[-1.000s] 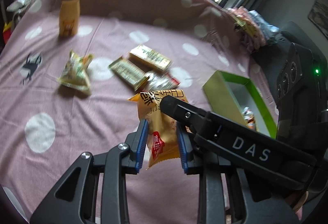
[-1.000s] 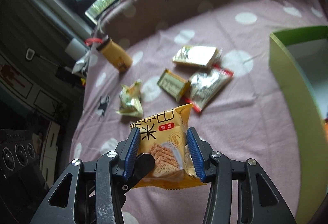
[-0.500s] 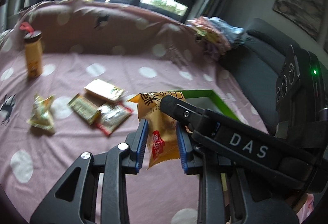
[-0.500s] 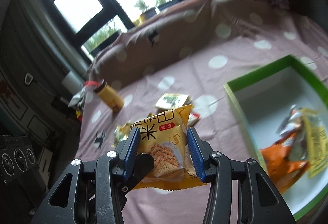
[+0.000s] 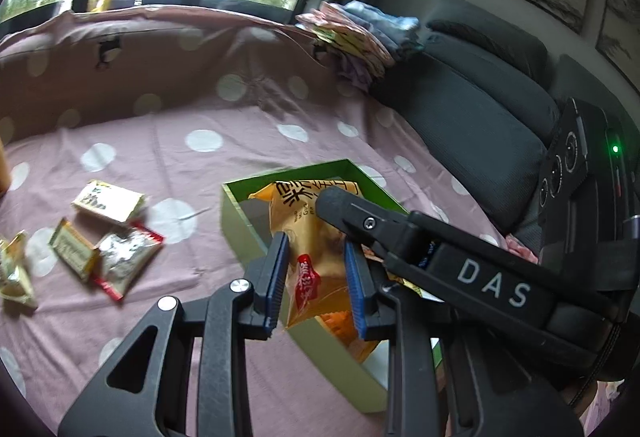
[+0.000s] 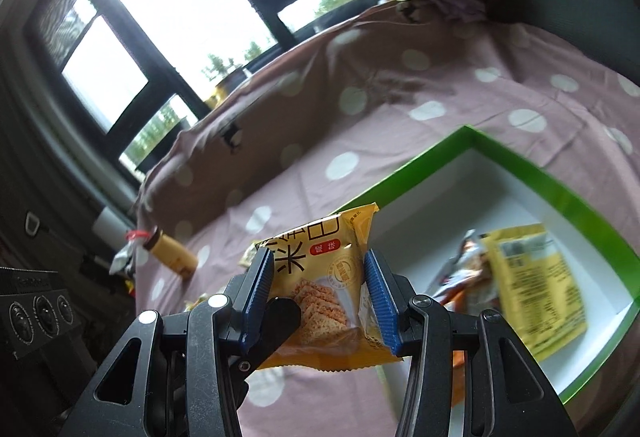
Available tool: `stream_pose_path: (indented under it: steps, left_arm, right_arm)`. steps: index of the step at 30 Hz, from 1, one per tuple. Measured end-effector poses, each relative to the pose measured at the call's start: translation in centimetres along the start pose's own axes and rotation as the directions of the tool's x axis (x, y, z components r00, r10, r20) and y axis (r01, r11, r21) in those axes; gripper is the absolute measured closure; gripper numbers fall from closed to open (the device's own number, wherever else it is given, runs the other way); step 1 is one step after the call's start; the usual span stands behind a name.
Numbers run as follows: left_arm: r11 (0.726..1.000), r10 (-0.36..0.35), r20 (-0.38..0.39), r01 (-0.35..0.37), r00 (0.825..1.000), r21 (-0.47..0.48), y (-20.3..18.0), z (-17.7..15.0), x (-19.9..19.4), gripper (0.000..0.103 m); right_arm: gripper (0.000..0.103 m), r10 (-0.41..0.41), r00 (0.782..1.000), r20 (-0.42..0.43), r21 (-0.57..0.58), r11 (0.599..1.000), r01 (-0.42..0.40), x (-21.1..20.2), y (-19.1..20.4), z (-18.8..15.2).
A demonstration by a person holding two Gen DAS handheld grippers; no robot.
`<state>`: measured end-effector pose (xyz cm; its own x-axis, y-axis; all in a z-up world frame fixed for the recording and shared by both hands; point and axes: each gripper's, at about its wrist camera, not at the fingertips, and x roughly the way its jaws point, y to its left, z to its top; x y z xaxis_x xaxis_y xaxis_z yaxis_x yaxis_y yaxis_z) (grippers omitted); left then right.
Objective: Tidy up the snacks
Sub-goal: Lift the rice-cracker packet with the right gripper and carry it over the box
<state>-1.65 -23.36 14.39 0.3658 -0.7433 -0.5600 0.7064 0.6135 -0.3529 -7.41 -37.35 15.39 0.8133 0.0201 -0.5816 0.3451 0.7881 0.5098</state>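
Observation:
An orange cracker packet [image 5: 316,249] hangs above the near left corner of the green-rimmed white box [image 5: 236,213]. Both grippers hold it. My left gripper [image 5: 316,277] is shut on its narrow lower part. My right gripper [image 6: 320,301] is shut across the packet's [image 6: 328,277] width, printed face toward the camera. In the left wrist view one of the right gripper's fingers [image 5: 348,205] crosses in front of the packet. The box [image 6: 560,197] holds a yellow packet [image 6: 532,277] and an orange and silver one [image 6: 460,277].
Several loose snack packets [image 5: 108,203] [image 5: 124,261] [image 5: 72,253] lie on the pink polka-dot cloth [image 5: 200,141] left of the box. A yellow bottle [image 6: 172,257] stands far left. Folded cloths [image 5: 360,33] are stacked at the back, beside dark sofa cushions [image 5: 480,117].
Both grippers carried the orange packet to the right and slightly up, from above the loose snacks to above the green box. Their grip stayed the same.

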Motion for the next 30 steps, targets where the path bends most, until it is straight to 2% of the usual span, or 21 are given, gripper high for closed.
stream_pose_path:
  steps: [8, 17, 30]
  left_arm:
    - [0.998, -0.069, -0.057, 0.069, 0.996, 0.01, -1.3, 0.3, 3.6, 0.077]
    - [0.992, -0.13, -0.141, 0.13, 0.982, -0.01, -1.8, 0.6, 7.4, 0.077]
    - [0.993, -0.12, -0.207, 0.121, 0.971, -0.007, -2.4, 0.0, 9.7, 0.078]
  right_arm:
    - [0.053, -0.067, 0.998, 0.012, 0.079, 0.995, 0.066, 0.0, -3.4, 0.7]
    - [0.053, -0.134, 0.991, -0.01, 0.157, 0.978, 0.134, 0.5, -6.3, 1.0]
    - [0.053, -0.157, 0.985, -0.066, 0.268, 0.949, 0.169, 1.3, -9.0, 0.8]
